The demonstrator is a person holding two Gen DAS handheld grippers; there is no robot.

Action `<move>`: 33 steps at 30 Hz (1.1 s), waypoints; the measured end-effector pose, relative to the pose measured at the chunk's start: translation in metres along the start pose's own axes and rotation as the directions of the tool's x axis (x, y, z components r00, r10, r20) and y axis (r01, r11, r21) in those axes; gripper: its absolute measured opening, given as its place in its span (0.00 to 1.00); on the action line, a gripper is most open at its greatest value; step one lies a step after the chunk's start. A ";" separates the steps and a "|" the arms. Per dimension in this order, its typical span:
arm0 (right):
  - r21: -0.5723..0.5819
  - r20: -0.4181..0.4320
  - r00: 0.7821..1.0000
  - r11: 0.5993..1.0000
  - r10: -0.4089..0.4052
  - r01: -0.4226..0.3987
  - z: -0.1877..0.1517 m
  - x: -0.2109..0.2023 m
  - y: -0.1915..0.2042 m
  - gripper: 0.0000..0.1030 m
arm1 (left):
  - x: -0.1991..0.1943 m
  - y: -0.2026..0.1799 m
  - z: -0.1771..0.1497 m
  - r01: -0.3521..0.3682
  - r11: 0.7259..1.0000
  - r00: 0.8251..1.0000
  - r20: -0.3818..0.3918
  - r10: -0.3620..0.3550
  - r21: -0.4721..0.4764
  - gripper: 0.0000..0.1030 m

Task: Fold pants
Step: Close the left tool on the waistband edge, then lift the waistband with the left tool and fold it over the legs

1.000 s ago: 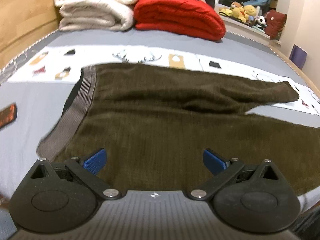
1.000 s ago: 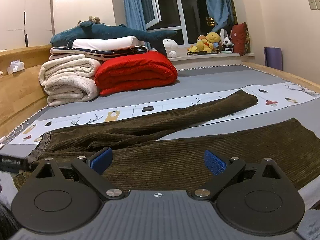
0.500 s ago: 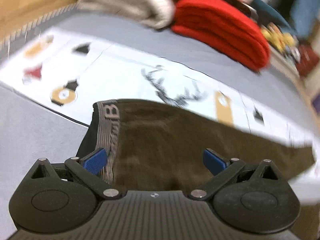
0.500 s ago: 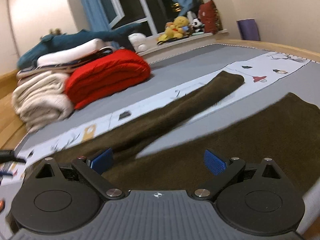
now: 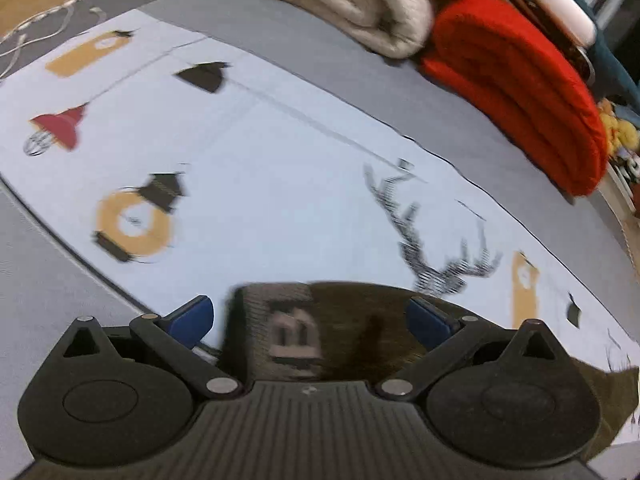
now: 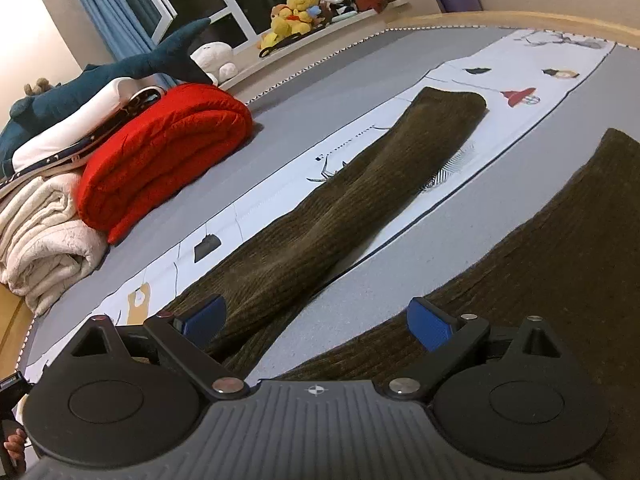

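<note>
Dark olive corduroy pants [image 6: 360,208] lie flat on the bed with both legs spread apart; the far leg stretches toward the upper right, the near leg [image 6: 560,248] runs along the right side. In the left wrist view, the far corner of the waist with its grey waistband [image 5: 276,324] sits low between the fingers. My left gripper [image 5: 308,318] is open, right over that waistband corner. My right gripper [image 6: 316,320] is open above the crotch area, where the two legs part, with grey sheet showing between its blue pads.
A white printed runner [image 5: 260,152] crosses the grey bed sheet [image 6: 328,92]. A folded red blanket [image 6: 160,152], cream blankets [image 6: 44,240] and a blue shark plush [image 6: 120,72] are stacked at the headboard side. Stuffed toys [image 6: 296,12] line the window sill.
Both grippers have advanced. The left one moved toward the far waistband corner, now between its fingers. The right one tilted and moved closer to the split between the legs.
</note>
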State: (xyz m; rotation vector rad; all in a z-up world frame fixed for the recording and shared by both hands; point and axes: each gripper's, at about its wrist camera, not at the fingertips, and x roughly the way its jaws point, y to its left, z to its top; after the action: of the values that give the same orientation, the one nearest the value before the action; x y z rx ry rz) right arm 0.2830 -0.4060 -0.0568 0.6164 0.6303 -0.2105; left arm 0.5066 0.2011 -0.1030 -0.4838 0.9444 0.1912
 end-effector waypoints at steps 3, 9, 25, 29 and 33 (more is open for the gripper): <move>0.004 -0.021 1.000 1.000 -0.006 0.006 0.000 0.004 -0.001 0.95 | 0.007 0.016 0.000 -0.017 1.000 1.000 -0.001 0.017 -0.024 0.99; 0.034 -0.044 0.998 0.999 -0.037 0.039 0.001 0.008 -0.007 0.95 | 0.008 0.003 -0.005 0.028 0.999 0.999 0.025 -0.027 -0.045 0.52; 0.094 0.050 0.993 0.990 -0.107 0.101 0.013 -0.027 -0.046 0.93 | -0.193 0.025 -0.168 0.202 0.948 0.973 0.055 -0.222 0.246 0.39; 0.138 0.048 0.994 0.986 -0.100 0.093 0.011 -0.036 -0.054 0.93 | -0.191 0.041 -0.233 0.134 0.944 0.991 -0.049 -0.125 0.302 0.42; 0.161 0.032 0.997 0.985 -0.066 0.060 0.007 -0.041 -0.055 0.93 | -0.209 0.045 -0.249 0.122 0.964 0.991 0.018 -0.130 0.234 0.83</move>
State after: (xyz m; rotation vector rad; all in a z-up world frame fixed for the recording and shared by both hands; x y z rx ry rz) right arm 0.2340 -0.4536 -0.0537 0.7462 0.6009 -0.3334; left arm 0.1873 0.1320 -0.0685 -0.3213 0.8878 -0.0275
